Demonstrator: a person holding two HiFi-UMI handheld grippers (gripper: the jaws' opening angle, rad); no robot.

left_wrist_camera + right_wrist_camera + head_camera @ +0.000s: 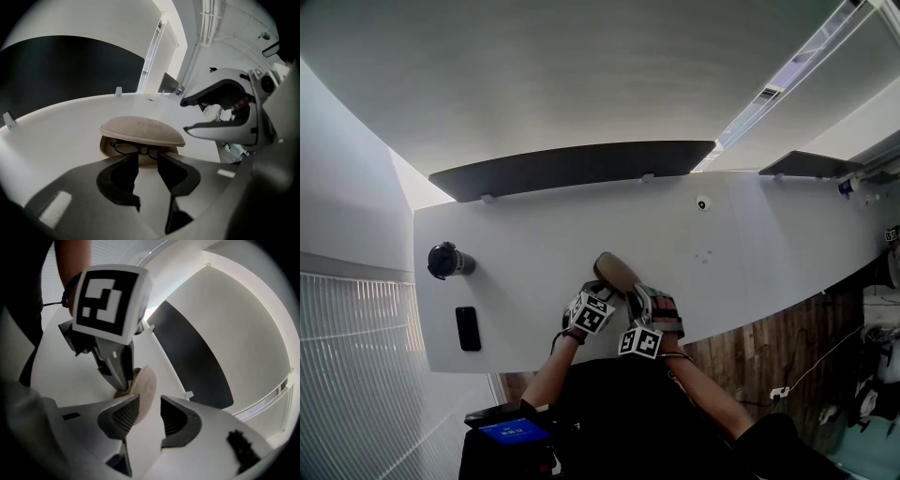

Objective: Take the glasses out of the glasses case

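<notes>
A beige glasses case (616,270) lies near the front edge of the white table (534,244). Its lid (140,129) stands partly raised, and dark-framed glasses (136,149) show inside the lower shell. My left gripper (147,158) is open, its dark fingertips at the shell's front rim with case and table visible between them. My right gripper (150,404) is open too, with the lid (146,387) edge-on just past its left finger. In the left gripper view the right gripper (183,114) hangs by the lid's right end, with nothing between its jaws.
A black cylinder (445,261) lies at the table's left, with a black phone (468,328) nearer the front edge. A dark panel (572,169) runs along the table's far side. A small white round fitting (703,202) sits at the back right.
</notes>
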